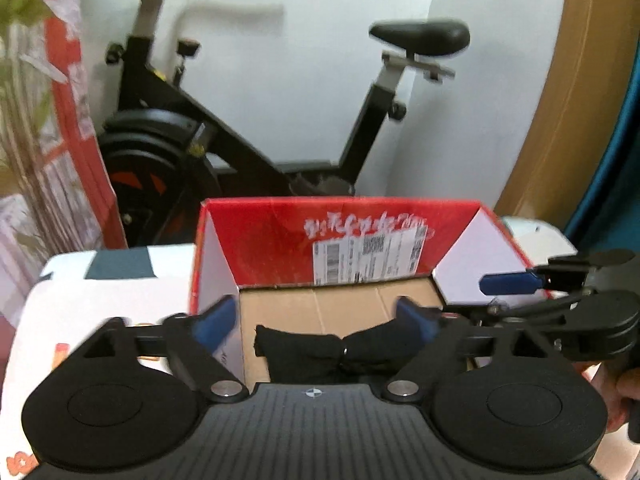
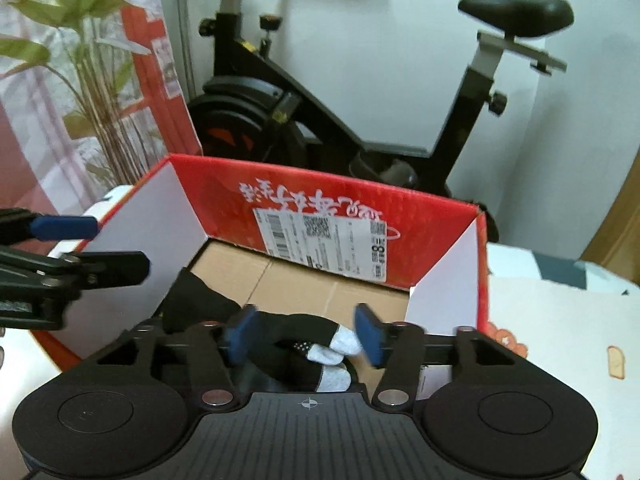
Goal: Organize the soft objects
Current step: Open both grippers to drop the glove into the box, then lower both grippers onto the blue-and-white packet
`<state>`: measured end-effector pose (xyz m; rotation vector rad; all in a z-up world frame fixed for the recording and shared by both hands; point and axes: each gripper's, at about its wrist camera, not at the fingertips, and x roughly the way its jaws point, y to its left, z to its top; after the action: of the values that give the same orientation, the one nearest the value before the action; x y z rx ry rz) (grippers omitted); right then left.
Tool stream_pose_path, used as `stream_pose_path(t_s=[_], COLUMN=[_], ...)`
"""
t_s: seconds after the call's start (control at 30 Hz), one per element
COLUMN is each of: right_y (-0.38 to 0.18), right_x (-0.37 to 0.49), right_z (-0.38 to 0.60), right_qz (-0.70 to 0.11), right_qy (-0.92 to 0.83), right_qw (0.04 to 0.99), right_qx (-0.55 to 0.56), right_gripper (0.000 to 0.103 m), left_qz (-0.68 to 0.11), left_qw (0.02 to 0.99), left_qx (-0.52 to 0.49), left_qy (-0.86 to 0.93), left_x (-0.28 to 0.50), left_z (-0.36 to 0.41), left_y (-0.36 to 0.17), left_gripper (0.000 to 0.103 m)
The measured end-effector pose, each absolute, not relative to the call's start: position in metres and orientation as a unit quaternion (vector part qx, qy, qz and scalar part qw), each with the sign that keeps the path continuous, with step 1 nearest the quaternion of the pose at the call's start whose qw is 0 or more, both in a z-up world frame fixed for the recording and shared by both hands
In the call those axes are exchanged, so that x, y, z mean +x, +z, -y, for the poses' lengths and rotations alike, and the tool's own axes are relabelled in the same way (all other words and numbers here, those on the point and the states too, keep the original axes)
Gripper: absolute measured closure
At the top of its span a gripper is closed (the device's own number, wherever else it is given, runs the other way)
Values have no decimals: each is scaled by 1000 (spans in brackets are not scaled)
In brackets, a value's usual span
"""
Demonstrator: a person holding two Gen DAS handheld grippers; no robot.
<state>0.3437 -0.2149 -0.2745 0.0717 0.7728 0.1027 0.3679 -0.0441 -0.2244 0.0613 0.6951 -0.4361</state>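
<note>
A red cardboard box (image 1: 340, 205) (image 2: 320, 178) with white inner flaps and a brown floor stands open on the table. A pair of black socks (image 1: 312, 354) (image 2: 292, 326) with grey toes lies on its floor by the near wall. My left gripper (image 1: 316, 320) hangs over the socks, jaws open wide, its left pad well clear of the cloth. My right gripper (image 2: 305, 334) is open too, its blue pads either side of the grey toes. Each gripper's blue fingertip (image 1: 512, 284) (image 2: 64, 228) shows at the edge of the other's view.
A black exercise bike (image 1: 248, 152) (image 2: 360, 128) stands behind the box against a white wall. A tall red carton (image 1: 76, 120) and a leafy plant (image 2: 80, 60) are at the left. A white patterned cloth (image 2: 560, 340) covers the table, and a wooden door (image 1: 580, 100) is at the right.
</note>
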Motion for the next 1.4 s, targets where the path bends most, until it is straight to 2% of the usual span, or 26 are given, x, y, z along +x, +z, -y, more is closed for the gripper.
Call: stream_pose_path(t_s=[0.13,0.2,0.53,1.07,1.17,1.23,1.4], right_y=[-263,-258,-260,-305,-315,-321,-331], right_x=[321,305,233,153,145,144,143], right_z=[212,210,204,183,179,177,170], right_qz=[-355,-340,-305,-280,-280,-286,-293], right_qy=[53,54,56,52,56,62,70], right_qw=[932,938,948,954,953,950,949], right_qx=[38,43,70,94,101,108,91], right_gripper=[18,0,0,2,4,7,14], left_qz=[-318,-304,-264,-294,-305,-319,-327], left_qw=[926,933,947,941,935,929,926], left_qx=[27,36,32,-47,-62,-75,-72], left_qy=[-200,-188,-178,-162,-171,-174,-175], left_x=[344,326,242,181,180,184,187], left_z=[35,32,11,-21,-23,-26,-27], left_y=[-209,-203,-204,-244,-257,-265,-277], left_gripper=[1,0,0,1,11,23,28])
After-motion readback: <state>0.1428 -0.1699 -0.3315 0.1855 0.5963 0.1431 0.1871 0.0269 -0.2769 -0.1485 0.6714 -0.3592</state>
